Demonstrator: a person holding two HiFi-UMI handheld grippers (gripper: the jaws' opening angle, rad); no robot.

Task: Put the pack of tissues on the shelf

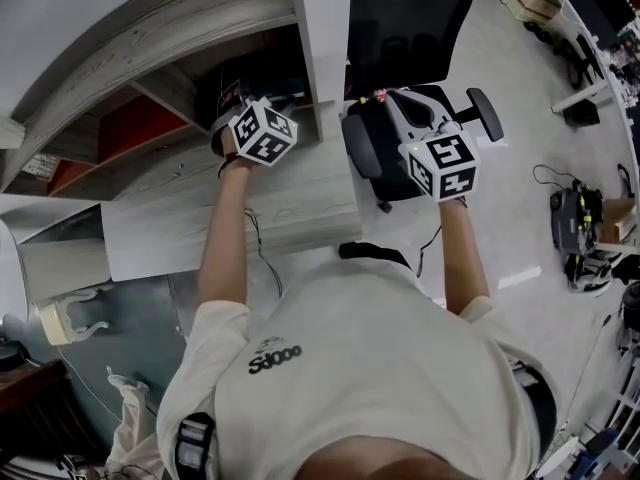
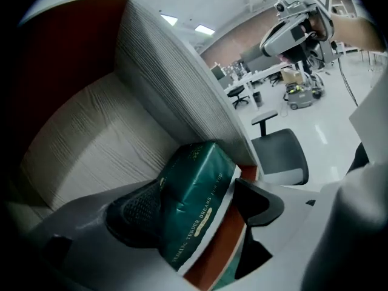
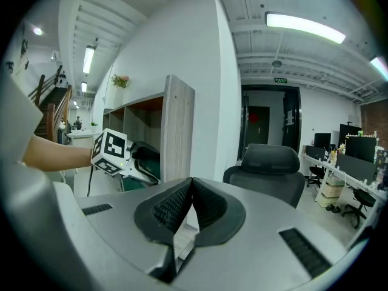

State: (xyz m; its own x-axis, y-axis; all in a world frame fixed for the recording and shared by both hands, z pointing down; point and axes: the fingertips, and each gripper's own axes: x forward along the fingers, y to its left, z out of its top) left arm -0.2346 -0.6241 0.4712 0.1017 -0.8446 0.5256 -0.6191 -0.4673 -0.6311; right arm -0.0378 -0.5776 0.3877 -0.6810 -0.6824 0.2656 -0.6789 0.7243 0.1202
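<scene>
- Head view: your left gripper (image 1: 238,103) reaches into the shelf (image 1: 180,203). Your right gripper (image 1: 400,108) hangs near the office chair (image 1: 405,18).
- Left gripper view: jaws pinch the green pack of tissues (image 2: 197,199) mid-body, at the compartment mouth. Can't tell if it's resting yet. Likely light, soft, with slick film, so hold broad faces gently.
- Right gripper view: jaws pressed together, nothing between.
</scene>
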